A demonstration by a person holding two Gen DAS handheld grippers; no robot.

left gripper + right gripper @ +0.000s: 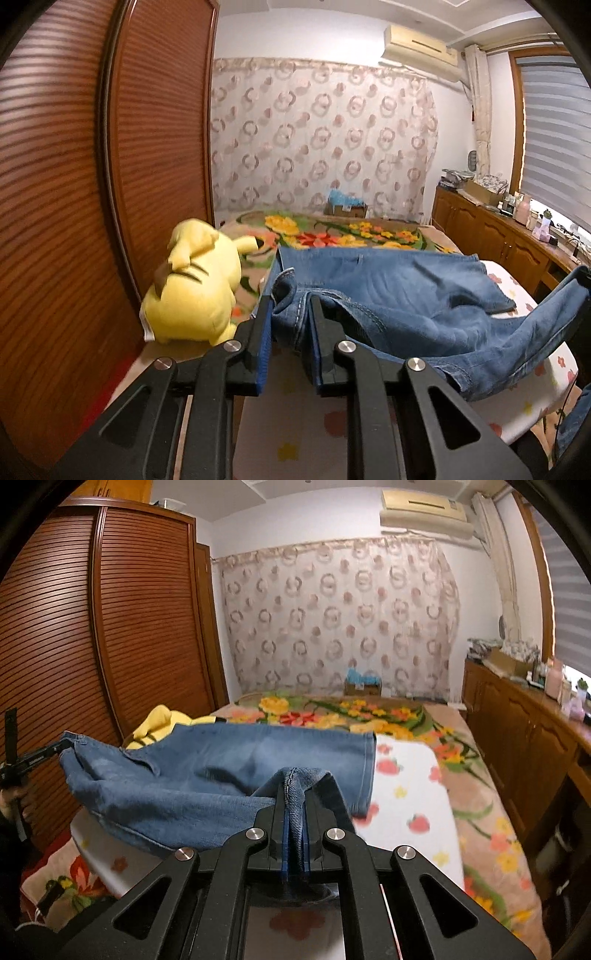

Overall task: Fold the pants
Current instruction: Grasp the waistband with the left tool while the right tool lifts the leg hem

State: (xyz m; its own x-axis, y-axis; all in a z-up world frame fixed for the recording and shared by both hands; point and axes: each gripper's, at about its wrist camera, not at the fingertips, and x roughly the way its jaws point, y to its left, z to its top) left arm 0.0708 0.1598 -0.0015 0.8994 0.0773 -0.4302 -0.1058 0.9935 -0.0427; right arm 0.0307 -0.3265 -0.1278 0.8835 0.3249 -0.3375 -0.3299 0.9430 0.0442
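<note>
Pants (388, 295), blue denim, lying across the middle of both frames on a white flower-print sheet (406, 786), part lifted. One leg is resting flat toward the back, hem edge showing at centre right of the right wrist view. The near portion is hanging raised between the two tools.

Left gripper (290, 325): jaws are sitting around a bunched seam at lower centre of its own frame, a gap showing between them; cloth is passing between, looks grasped, though how firmly I cannot tell. In the right wrist view it is appearing at far left, cloth stretching from its tip.

Right gripper (293, 812): clenching a thick fold of denim, jaws nearly together, lower centre of its frame.

Progress, by judgement: early to middle. Fabric is still rumpled and slack, no tidy layered stack showing. Left to do: bringing the raised edge over onto the flat leg, smoothing, then further folds.

Yellow plush toy (195, 284) sitting just beside the pants at centre left. Floral blanket (332, 229) is spreading behind; brown slatted wardrobe (110, 147) filling the left.
</note>
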